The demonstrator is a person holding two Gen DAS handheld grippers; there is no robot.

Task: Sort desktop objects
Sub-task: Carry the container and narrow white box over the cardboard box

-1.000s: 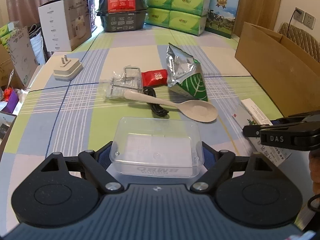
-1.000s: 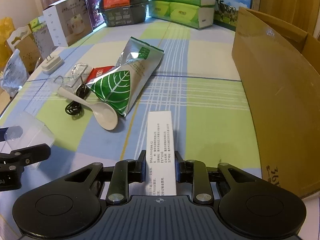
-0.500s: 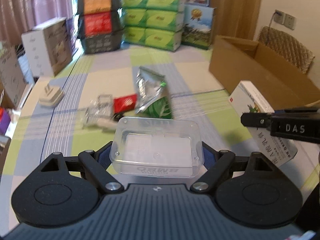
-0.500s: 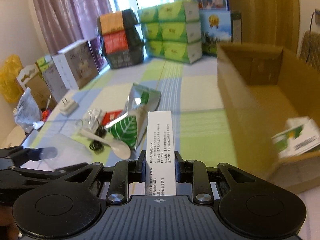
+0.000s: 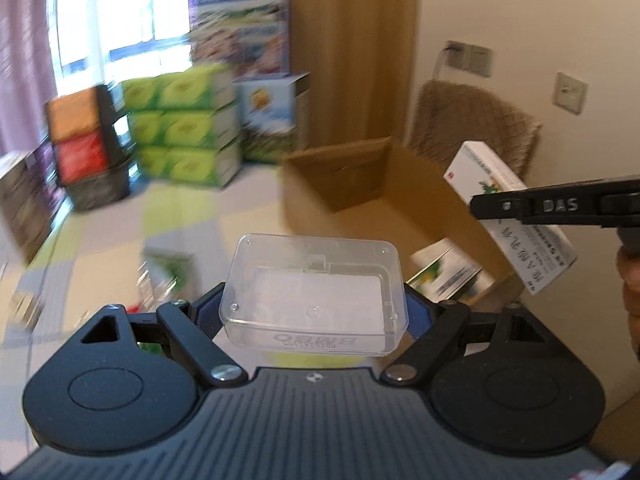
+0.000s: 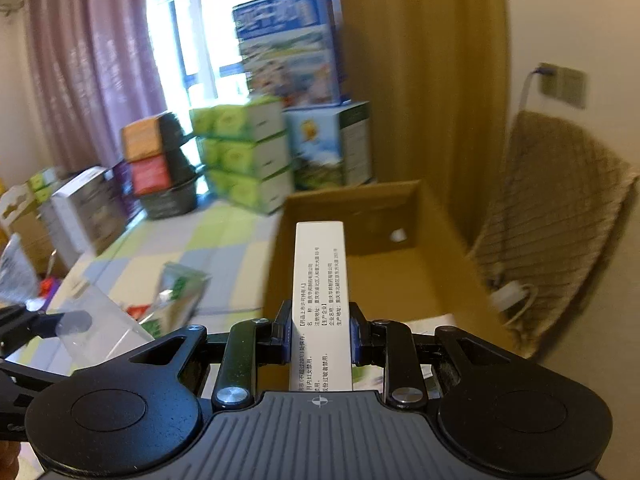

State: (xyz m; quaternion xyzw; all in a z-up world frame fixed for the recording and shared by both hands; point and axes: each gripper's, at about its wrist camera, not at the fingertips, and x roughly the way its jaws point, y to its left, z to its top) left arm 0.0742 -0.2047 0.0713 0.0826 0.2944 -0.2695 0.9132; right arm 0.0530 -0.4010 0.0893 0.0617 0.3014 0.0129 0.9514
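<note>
Clutter is seen along the far edge of the table (image 6: 224,236): stacked green cartons (image 5: 184,128), an orange and a red box (image 5: 78,136) on a dark basket, and tall printed boxes (image 6: 288,44) by the window, all blurred. A woven chair back (image 6: 552,208) is seen to the right against the wall, behind an open brown cardboard box (image 5: 352,176). A small green-and-white carton (image 5: 444,276) is seen lying inside that box. A silver-green foil pouch (image 6: 176,296) is left lying on the checked tablecloth, well apart from the box.

A clear plastic case (image 5: 316,292), rectangular with rounded corners, is held in the left gripper (image 5: 316,312); the jaws are clenched on its two short sides, and it is carried in the air near the cardboard box's near corner. A long white medicine box (image 6: 322,304), flat-sided with printed text, is clamped between the jaws of the right gripper (image 6: 320,332) and is held out over the open cardboard box. In the left wrist view the same white box is seen tilted, above the box's right part.

The cardboard box's interior is mostly bare brown floor, with open room under the medicine box. Its near wall stands between the case and the interior. The middle of the table is largely uncovered.
</note>
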